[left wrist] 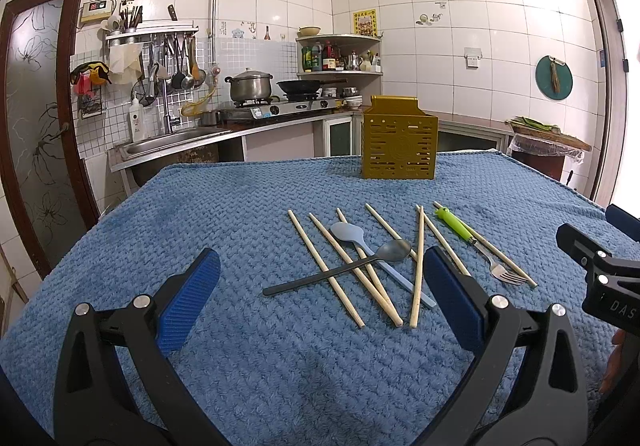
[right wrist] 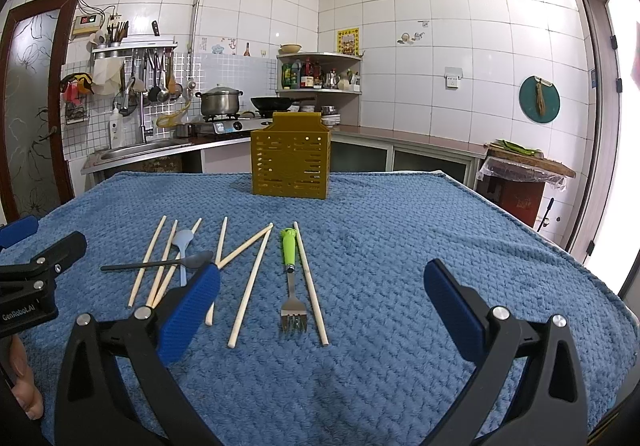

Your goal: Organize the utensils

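Note:
Several wooden chopsticks [left wrist: 327, 270] [right wrist: 250, 284] lie scattered on the blue towel [left wrist: 240, 214] [right wrist: 400, 230]. Among them lie a dark spoon [left wrist: 340, 268] [right wrist: 160, 263], a pale blue spoon [left wrist: 362, 242] [right wrist: 183, 246] and a fork with a green handle [left wrist: 474, 240] [right wrist: 291, 274]. A yellow slotted utensil holder [left wrist: 398, 138] [right wrist: 291, 158] stands upright at the towel's far side. My left gripper [left wrist: 320, 294] is open and empty, just short of the spoons. My right gripper [right wrist: 320, 306] is open and empty, with the fork's tines between its fingers' line.
Behind the table is a kitchen counter with a sink [left wrist: 176, 140], a gas stove with a pot [left wrist: 250, 86] and a wok [left wrist: 304, 86]. A corner shelf [left wrist: 340, 58] holds bottles. A covered stand [right wrist: 524, 174] is at the right.

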{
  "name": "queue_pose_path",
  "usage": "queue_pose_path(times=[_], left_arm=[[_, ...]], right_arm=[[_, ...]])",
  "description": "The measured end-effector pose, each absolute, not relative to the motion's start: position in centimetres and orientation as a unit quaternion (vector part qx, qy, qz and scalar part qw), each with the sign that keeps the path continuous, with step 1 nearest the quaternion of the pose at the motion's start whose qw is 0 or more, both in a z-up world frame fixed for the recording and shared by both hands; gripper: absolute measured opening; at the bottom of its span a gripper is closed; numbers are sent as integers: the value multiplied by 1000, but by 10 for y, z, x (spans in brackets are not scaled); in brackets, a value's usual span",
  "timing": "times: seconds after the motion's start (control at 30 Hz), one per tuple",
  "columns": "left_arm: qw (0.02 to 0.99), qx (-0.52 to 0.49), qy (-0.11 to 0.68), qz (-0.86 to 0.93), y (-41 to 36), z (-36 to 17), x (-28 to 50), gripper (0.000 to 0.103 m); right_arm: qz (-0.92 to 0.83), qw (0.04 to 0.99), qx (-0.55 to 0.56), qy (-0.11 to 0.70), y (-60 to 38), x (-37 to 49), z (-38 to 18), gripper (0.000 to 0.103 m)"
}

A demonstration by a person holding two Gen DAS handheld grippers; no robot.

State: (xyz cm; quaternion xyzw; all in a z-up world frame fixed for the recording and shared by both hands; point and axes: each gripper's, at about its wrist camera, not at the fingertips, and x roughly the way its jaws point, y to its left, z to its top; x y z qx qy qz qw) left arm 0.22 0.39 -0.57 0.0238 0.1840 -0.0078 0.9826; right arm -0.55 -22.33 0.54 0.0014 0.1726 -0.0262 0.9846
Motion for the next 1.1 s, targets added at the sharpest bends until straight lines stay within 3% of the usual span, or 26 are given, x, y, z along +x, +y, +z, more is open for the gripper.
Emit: queue_pose_path(times=[1.1], left_arm=[[980,13,200,-6,8,-9,11,98]], right_arm=[[-20,982,5,187,-228,3,4,99]])
